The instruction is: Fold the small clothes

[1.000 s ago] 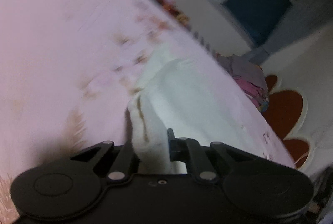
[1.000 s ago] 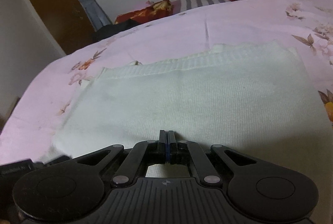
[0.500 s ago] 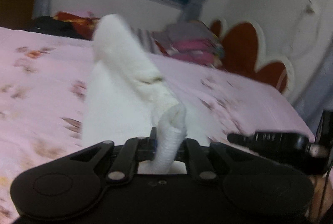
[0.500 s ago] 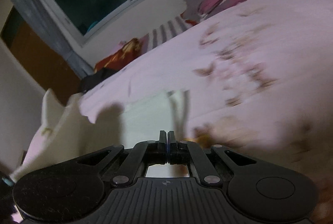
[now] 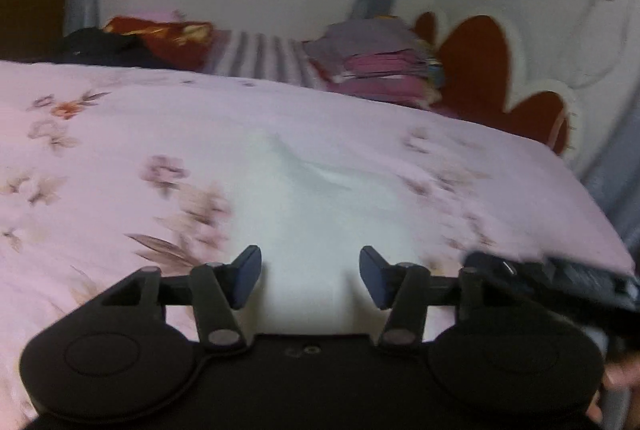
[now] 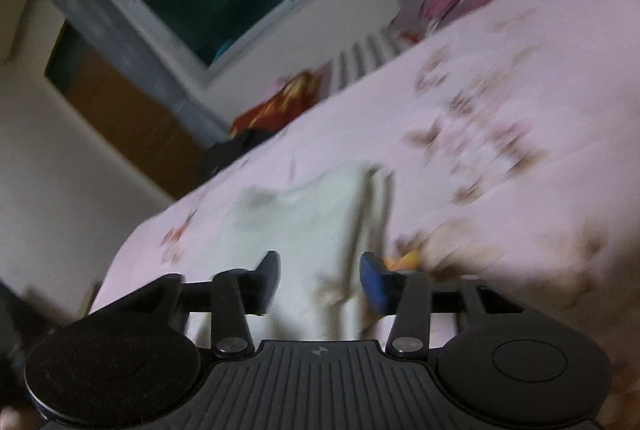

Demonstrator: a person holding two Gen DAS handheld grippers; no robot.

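White cloth [image 5: 308, 206] flat on the pink flowered bed [image 5: 120, 134]. Left gripper [image 5: 310, 276] and right gripper [image 6: 320, 280] over its near edge, jaws just opened, apart, gripping nothing.

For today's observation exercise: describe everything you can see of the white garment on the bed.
The white garment is a small, soft, knit-looking piece, cream-white, lying folded and mostly flat on the pink floral bedsheet, with a raised crease near its far edge. In the right wrist view a folded layer runs along its right side. The left gripper and right gripper have just been opening; their pads stand apart and neither grips the cloth.
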